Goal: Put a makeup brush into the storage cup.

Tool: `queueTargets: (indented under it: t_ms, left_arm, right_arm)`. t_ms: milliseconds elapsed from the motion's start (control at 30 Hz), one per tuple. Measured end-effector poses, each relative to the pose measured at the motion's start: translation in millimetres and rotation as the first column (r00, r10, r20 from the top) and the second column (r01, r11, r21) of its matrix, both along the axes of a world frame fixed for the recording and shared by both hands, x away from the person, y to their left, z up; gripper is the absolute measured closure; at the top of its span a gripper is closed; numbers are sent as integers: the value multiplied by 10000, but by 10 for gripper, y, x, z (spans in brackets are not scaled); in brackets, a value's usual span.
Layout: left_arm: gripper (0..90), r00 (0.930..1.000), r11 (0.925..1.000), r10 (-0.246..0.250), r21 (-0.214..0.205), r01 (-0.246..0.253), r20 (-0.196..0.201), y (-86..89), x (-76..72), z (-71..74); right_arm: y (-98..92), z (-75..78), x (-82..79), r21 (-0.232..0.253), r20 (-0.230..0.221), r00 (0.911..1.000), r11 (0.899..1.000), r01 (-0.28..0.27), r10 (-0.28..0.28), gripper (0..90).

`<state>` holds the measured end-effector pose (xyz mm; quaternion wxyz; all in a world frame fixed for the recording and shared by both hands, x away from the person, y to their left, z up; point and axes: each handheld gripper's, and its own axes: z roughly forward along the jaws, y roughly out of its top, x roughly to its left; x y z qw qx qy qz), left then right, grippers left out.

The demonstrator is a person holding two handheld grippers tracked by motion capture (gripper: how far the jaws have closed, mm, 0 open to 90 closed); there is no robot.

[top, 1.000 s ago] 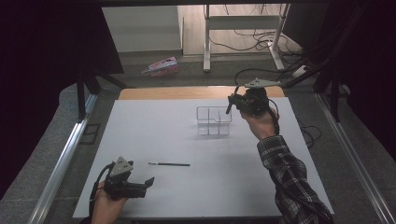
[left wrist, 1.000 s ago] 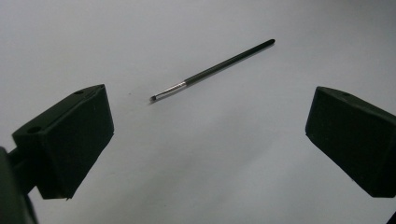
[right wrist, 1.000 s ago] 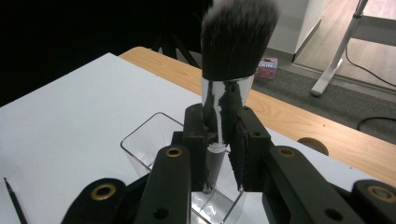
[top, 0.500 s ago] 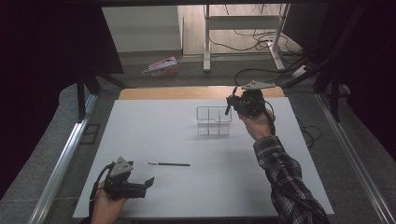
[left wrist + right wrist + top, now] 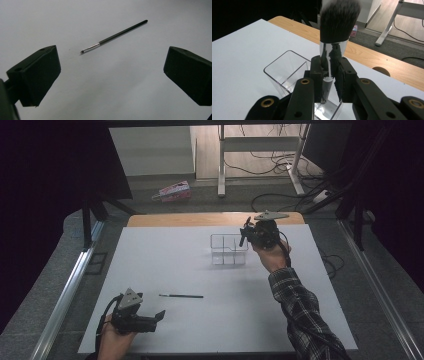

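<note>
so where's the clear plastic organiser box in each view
High view: the clear plastic organiser box sits centre-right on the white table sheet, beside the right gripper.
Left gripper view: not in it.
Right gripper view: lower centre-left, behind the gripper.
Shared landmark: the white sheet.

We find the clear organizer (image 5: 228, 249) toward the far side of the table (image 5: 165, 265), right of centre. The right gripper (image 5: 244, 233) hangs just above its right end, clamping a makeup brush (image 5: 335, 32) upright, bristles up. The thin brush (image 5: 181, 295) lies flat nearer us, with the left gripper (image 5: 159, 316) just before it, to its left.
</note>
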<state>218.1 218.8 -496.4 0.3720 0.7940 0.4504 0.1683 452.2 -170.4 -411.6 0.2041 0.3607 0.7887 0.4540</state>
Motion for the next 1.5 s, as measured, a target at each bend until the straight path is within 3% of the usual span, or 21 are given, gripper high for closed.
queueTargets:
  t_ms: [1500]
  left_arm:
    - [15, 10000, 9999, 10, 128, -8, -98, -5, -5, -11]
  right_arm:
    - [59, -424, -6, -726, -323, 9995, 9973, -84, 61, 760]
